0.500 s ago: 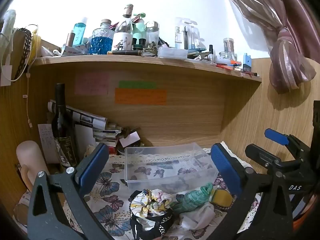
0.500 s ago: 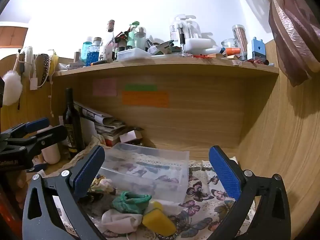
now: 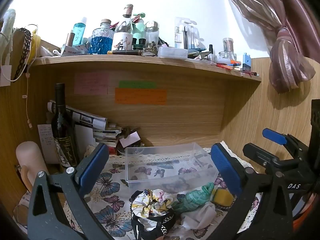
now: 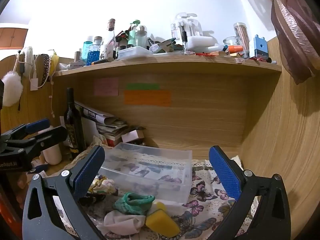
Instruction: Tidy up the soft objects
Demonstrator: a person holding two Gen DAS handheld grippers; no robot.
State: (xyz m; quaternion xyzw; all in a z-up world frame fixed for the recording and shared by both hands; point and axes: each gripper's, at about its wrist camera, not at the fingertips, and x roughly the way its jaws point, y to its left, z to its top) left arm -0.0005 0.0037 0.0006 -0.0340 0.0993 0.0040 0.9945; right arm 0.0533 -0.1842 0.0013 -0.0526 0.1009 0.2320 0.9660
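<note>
Left tongs (image 3: 160, 172) are spread wide, blue pads well apart, nothing between them; they hang above the worktop (image 3: 104, 188), which carries a butterfly-print cloth. Right tongs (image 4: 158, 172) are likewise spread and hold nothing. A clear plastic bin (image 3: 170, 166) sits on the cloth toward the back, open-topped, with only the cloth pattern showing through its floor. The soft objects lie in a loose heap just in front of the bin, outside it: a floral scrunchie (image 3: 152, 202) resting on a black studded item (image 3: 154, 224), a green knitted piece (image 3: 196, 197) beside it, a white cloth (image 3: 200, 214) touching the green piece from below, and a yellow sponge (image 3: 222, 197) at the heap's right end. From the right wrist view the same heap sits low between the pads: green knitted piece (image 4: 134, 203), white cloth (image 4: 124, 224), yellow sponge (image 4: 162, 223), scrunchie (image 4: 103, 186) near the left pad, with the bin (image 4: 148, 170) behind. A dark wine bottle (image 3: 62, 128) stands upright at the left of the alcove beside stacked papers (image 3: 88, 118). The shelf (image 3: 140, 60) above is crowded with bottles and jars. Pink, green and orange notes (image 3: 140, 99) are stuck on the back panel. A tied curtain (image 3: 284, 60) hangs at right.
</note>
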